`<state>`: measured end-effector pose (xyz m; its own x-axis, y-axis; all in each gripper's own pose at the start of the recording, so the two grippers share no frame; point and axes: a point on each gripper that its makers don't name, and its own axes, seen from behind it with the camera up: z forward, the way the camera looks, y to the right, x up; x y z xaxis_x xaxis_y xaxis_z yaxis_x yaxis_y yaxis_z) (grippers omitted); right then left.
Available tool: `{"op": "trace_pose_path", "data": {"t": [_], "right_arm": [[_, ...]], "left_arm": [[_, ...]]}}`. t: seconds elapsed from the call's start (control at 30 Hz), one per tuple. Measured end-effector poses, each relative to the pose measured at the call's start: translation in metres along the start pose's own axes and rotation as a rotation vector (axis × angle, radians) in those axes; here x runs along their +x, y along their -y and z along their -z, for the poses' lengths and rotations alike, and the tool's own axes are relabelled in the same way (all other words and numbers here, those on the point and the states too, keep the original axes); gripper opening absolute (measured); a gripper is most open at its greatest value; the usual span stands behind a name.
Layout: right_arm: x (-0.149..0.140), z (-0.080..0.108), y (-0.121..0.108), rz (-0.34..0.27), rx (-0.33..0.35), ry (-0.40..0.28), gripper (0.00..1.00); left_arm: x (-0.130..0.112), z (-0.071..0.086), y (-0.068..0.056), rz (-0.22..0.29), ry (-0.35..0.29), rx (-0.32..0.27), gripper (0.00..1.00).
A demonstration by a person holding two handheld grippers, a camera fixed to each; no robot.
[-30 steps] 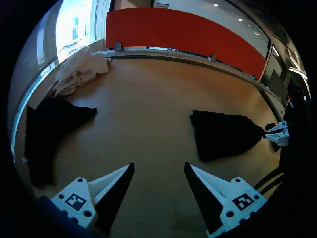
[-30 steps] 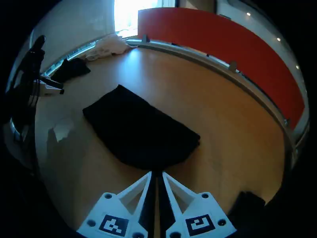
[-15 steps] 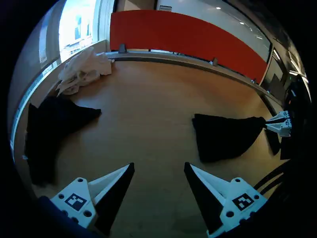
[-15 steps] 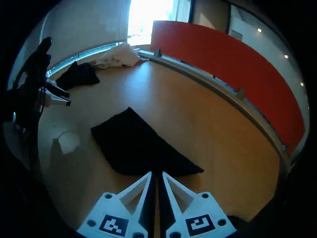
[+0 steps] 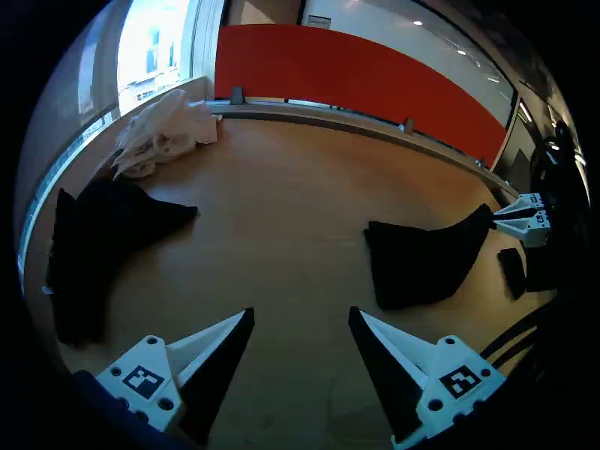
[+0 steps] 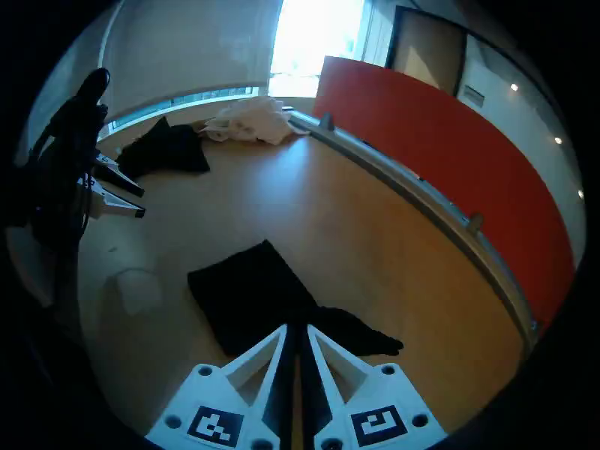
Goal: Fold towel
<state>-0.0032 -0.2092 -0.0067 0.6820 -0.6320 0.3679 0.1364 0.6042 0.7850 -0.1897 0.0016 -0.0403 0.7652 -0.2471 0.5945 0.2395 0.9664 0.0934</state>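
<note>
Right gripper [image 6: 298, 341] pinches one corner of the limp black towel [image 6: 244, 300], peaked above the smooth wooden table [image 6: 352, 225]. Left gripper [image 5: 300, 319] spread wide, empty.

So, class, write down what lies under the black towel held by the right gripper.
Under the raised corner of the black towel, pinched by the right gripper, bare wooden table shows. The part lying flat covers whatever is beneath it.

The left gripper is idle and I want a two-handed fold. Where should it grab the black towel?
Probably the flat corner of the black towel nearest the open left gripper, approached low from the bare table side. The right gripper holds the far raised corner.
</note>
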Motion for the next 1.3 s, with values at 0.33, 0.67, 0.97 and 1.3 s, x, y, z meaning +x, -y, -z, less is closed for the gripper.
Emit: {"op": "trace_pose_path", "data": {"t": [0.33,0.67,0.97,1.3], "right_arm": [[0.032,-0.029,0.034,0.074,0.08,0.002,0.03],[0.032,-0.092,0.098,0.106,0.219,0.059,0.03],[0.013,-0.125,0.131,0.097,0.278,0.125,0.03],[0.014,-0.12,0.126,0.065,0.278,0.126,0.3]], "left_arm": [[-0.001,0.014,0.006,0.021,-0.023,0.015,0.94],[-0.004,0.03,0.015,0.076,-0.052,0.045,0.93],[-0.012,0.034,0.019,0.131,-0.058,0.047,0.93],[-0.01,0.031,0.019,0.128,-0.053,0.048,0.94]]}}
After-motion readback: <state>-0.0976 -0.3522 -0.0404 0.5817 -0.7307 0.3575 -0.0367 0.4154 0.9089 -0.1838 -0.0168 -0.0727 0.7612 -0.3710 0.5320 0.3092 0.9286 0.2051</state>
